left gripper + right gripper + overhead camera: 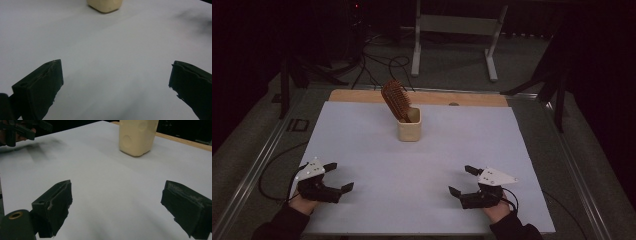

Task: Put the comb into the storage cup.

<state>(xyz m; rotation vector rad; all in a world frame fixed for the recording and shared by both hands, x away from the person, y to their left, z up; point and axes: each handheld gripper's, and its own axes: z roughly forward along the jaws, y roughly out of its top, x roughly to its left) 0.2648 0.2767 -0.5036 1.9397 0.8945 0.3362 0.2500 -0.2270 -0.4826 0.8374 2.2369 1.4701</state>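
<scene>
A cream cup (410,126) stands upright at the back middle of the white sheet, and a brown wooden hairbrush (395,100) leans in it with its bristled head up and tilted to the left. My left gripper (339,177) rests low at the front left, jaws wide open and nothing between them. My right gripper (462,180) sits at the front right, also open and empty. The cup's base (105,5) appears at the top of the left gripper view. In the right gripper view the cup (138,136) stands ahead and the left gripper (18,130) is at the upper left.
The white sheet (362,150) covers most of a wooden tabletop (357,96), whose bare strip runs along the back edge. Metal rails (257,165) line the table's sides. Cables (382,62) and a white stand (454,30) sit on the floor beyond.
</scene>
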